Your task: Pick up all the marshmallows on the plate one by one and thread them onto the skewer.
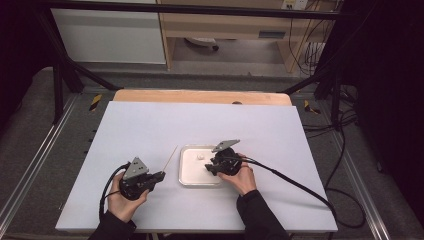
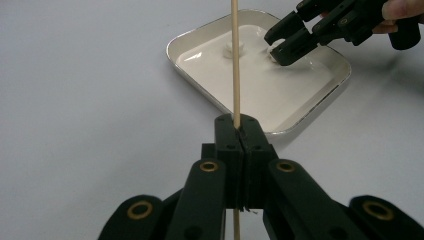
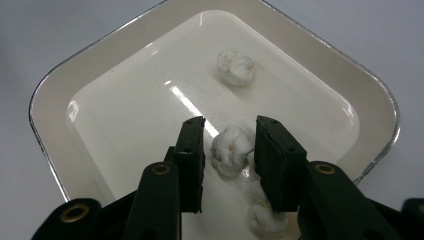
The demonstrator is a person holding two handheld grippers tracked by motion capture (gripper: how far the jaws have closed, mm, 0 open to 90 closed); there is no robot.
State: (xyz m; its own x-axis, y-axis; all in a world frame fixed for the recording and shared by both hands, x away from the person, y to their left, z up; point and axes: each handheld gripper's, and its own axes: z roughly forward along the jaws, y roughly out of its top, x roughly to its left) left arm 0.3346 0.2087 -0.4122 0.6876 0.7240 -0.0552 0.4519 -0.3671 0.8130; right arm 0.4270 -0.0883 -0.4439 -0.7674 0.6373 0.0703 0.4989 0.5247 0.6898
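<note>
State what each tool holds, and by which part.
The left tool is shut on a stick near its lower end. The right tool is open around a white lump in the tray, not gripping it.

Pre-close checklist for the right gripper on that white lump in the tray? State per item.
1. Right gripper open, jaws either side of the middle lump: ok.
2. Lump centred between the jaws: ok; small gaps on both sides, no contact visible.
3. Neighbouring lump near the right jaw's lower edge; risk of catching it too: not ok.
4. Far lump well away from the jaws: ok.
5. Left gripper shut on the skewer, skewer straight along the jaws: ok.
6. Jaw tips' height above the tray floor: cannot tell.
</note>
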